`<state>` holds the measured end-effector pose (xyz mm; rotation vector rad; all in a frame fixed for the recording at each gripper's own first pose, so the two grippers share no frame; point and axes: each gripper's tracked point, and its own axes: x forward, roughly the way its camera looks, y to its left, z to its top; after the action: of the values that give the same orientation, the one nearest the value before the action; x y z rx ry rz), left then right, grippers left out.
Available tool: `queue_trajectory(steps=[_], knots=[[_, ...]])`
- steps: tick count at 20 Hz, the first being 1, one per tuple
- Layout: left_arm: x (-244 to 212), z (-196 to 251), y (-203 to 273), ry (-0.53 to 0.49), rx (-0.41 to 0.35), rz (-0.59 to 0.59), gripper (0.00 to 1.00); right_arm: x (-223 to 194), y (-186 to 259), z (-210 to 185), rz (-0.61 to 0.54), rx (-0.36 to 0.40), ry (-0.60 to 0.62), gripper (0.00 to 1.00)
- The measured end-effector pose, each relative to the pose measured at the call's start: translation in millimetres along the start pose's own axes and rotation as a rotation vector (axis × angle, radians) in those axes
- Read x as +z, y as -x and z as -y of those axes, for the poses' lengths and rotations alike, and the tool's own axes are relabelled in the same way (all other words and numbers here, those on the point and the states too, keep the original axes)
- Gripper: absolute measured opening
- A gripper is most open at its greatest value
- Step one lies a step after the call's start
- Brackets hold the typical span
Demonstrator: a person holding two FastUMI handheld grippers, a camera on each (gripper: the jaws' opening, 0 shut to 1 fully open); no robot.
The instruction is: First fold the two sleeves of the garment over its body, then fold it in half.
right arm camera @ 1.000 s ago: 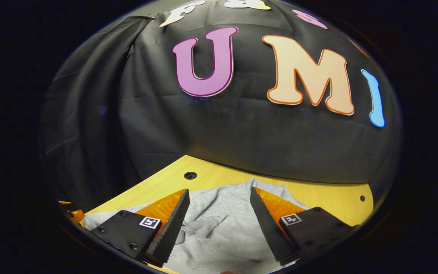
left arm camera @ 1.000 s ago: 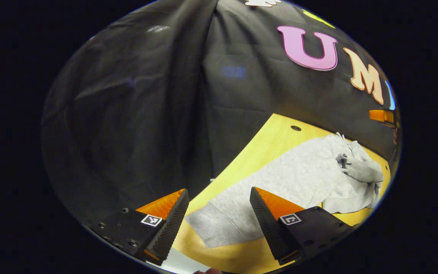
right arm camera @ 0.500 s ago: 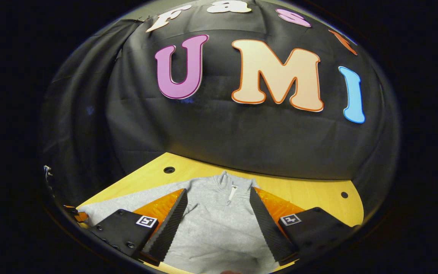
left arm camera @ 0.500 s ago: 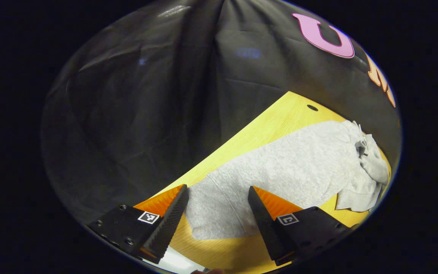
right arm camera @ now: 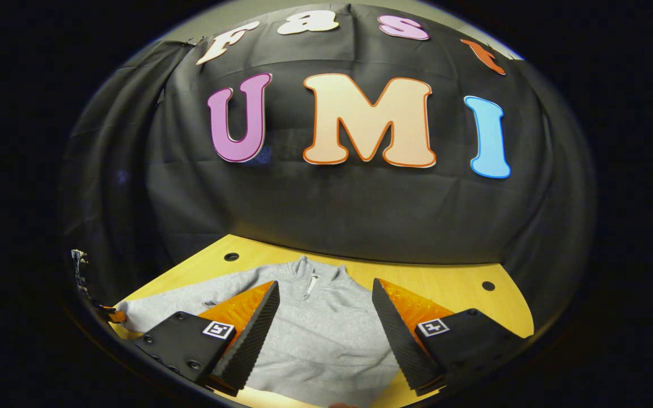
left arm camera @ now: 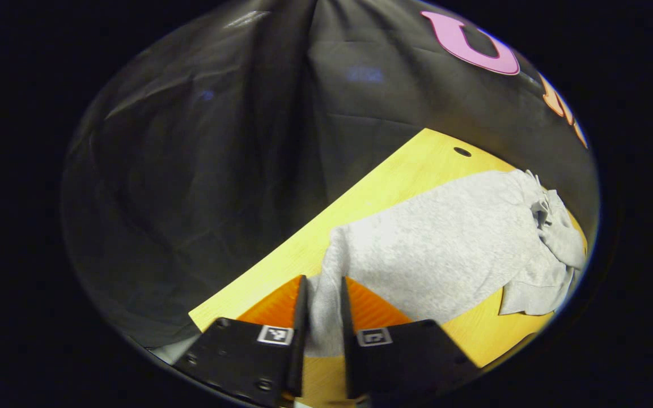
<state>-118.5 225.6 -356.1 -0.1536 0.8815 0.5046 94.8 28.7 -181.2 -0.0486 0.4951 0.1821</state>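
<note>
Grey sweater (right arm camera: 326,334) flat on yellow table (right arm camera: 445,283), collar toward the back wall, left sleeve (left arm camera: 417,249) stretched sideways. Left gripper (left arm camera: 322,306) pinching that sleeve's cuff. Right gripper (right arm camera: 326,328) spread wide above the body.

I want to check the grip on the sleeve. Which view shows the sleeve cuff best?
The left gripper view: the left tool is shut on the sleeve cuff, close up between its fingers. The right gripper view shows that sleeve only far off, its end at the picture's edge.
</note>
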Motion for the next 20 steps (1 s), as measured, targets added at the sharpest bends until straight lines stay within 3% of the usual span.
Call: queue_trajectory(steps=[2,4,7,12,20], knots=[[1,1,-1,-0.045,0.020,0.004,0.08,1,8,8,0.010,-0.008,0.007,1.00],[4,2,-1,-0.065,0.038,-0.008,0.00,3,15,14,0.026,-0.016,0.014,1.00],[13,10,-2,-0.019,0.024,-0.036,0.00,2,24,21,0.037,-0.020,0.007,1.00],[70,29,5,0.015,-0.021,0.046,0.00,-5,35,36,0.037,-0.042,0.016,1.00],[159,111,23,-0.082,-0.135,0.191,0.00,-24,53,66,0.011,-0.083,0.005,1.00]])
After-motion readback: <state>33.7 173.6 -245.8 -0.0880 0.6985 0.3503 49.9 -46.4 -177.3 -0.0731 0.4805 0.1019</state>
